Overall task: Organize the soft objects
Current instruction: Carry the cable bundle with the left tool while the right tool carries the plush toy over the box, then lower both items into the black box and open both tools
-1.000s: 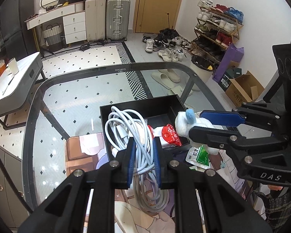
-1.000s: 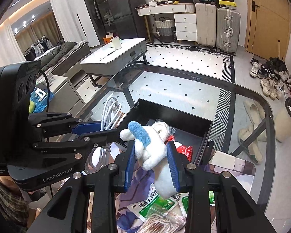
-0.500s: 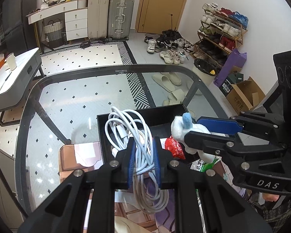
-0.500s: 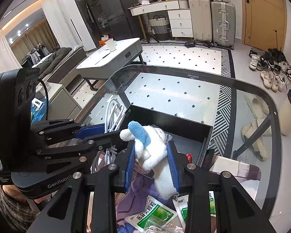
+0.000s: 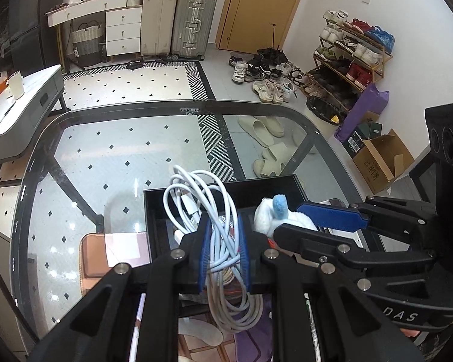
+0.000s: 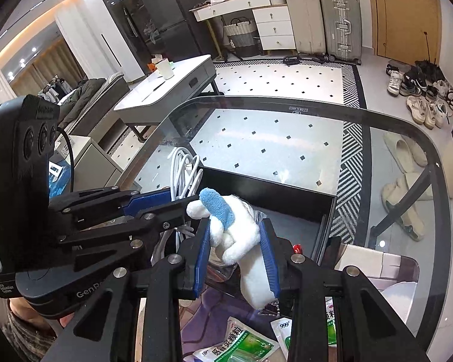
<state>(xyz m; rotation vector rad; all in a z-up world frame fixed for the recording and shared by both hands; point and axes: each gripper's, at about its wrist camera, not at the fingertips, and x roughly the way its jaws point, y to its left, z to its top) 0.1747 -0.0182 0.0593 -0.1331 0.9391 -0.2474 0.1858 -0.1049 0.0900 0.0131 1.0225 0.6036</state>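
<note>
**A:** What does the left gripper (image 5: 225,252) hold?

**B:** A coiled white charging cable (image 5: 208,211), pinched between the blue pads with the jaws drawn in about as narrow as they go. Loops stand up ahead of the fingertips, and more coils hang down behind the pads. In the right wrist view the same cable (image 6: 182,175) shows just left of that tong's fingertips, over the near left corner of the black storage box (image 6: 287,194).

**A:** And the right gripper (image 6: 235,242)?

**B:** Closed on a small white plush toy (image 6: 238,235) with a blue ear, squeezed at the body between its two blue pads; the jaws are narrow, parted only by the plush. A short bead chain hangs from the toy's lower end. From the left wrist view the toy (image 5: 270,217) sits just right of the left tong's fingertips, the right gripper (image 5: 317,223) reaching in from the right edge.

**A:** Where are both tongs relative to the box?

**B:** Side by side, close but apart, both angled down over the box (image 5: 256,185). Cable and toy each hang above its open interior. The box rests on a glass table (image 5: 111,163) with a dark rim.

**A:** Anything else near the tongs?

**B:** Below the right gripper's fingers lie green-and-white medicine sachets (image 6: 241,342) on a printed mat. A bit of red packaging (image 6: 297,247) peeks out by its right finger.
</note>
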